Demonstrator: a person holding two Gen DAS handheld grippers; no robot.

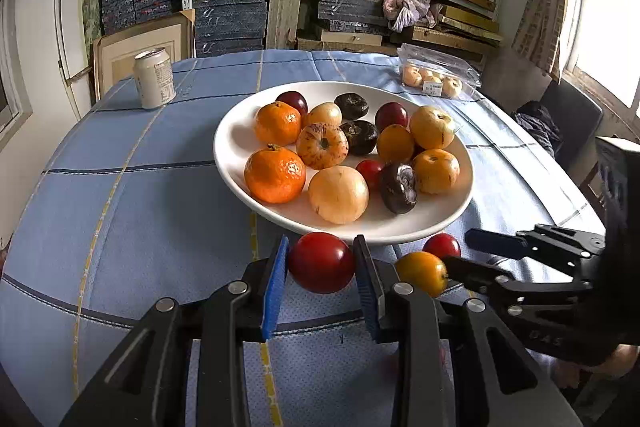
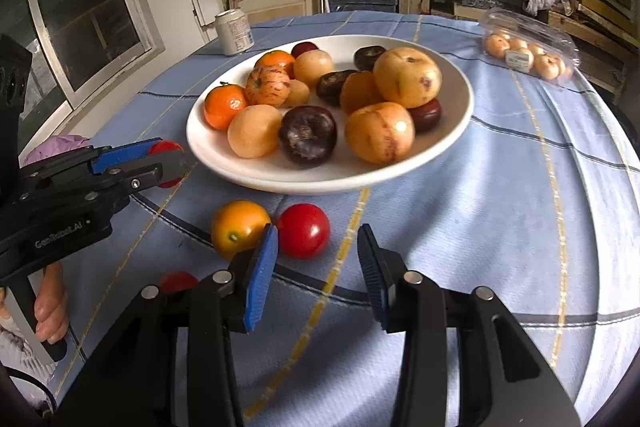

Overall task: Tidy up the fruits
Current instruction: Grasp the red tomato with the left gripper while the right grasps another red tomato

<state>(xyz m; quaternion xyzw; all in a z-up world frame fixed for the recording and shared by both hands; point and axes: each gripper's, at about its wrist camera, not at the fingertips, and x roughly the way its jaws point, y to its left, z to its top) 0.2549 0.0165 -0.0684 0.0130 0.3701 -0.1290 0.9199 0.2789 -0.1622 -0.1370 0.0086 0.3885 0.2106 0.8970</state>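
A white plate (image 1: 224,147) (image 2: 466,99) holds mandarins, yellow and speckled fruits, dark plums and small red fruits. In front of it my left gripper (image 1: 322,242) (image 2: 168,157) is shut on a red tomato (image 1: 322,263) (image 2: 166,147), held just off the blue cloth. My right gripper (image 2: 317,229) (image 1: 458,249) is open. A second red tomato (image 2: 303,231) (image 1: 442,245) lies on the cloth at the mouth of its jaws, untouched by the pads. A yellow tomato (image 2: 240,231) (image 1: 422,273) sits just left of the right gripper's left finger. Another small red fruit (image 2: 178,281) lies nearer, partly hidden.
A drink can (image 1: 154,79) (image 2: 234,31) stands at the table's far left. A clear plastic box of small pale fruits (image 1: 438,75) (image 2: 528,47) lies at the far right. A hand (image 2: 50,307) grips the left tool. Shelves of stacked boxes fill the back wall.
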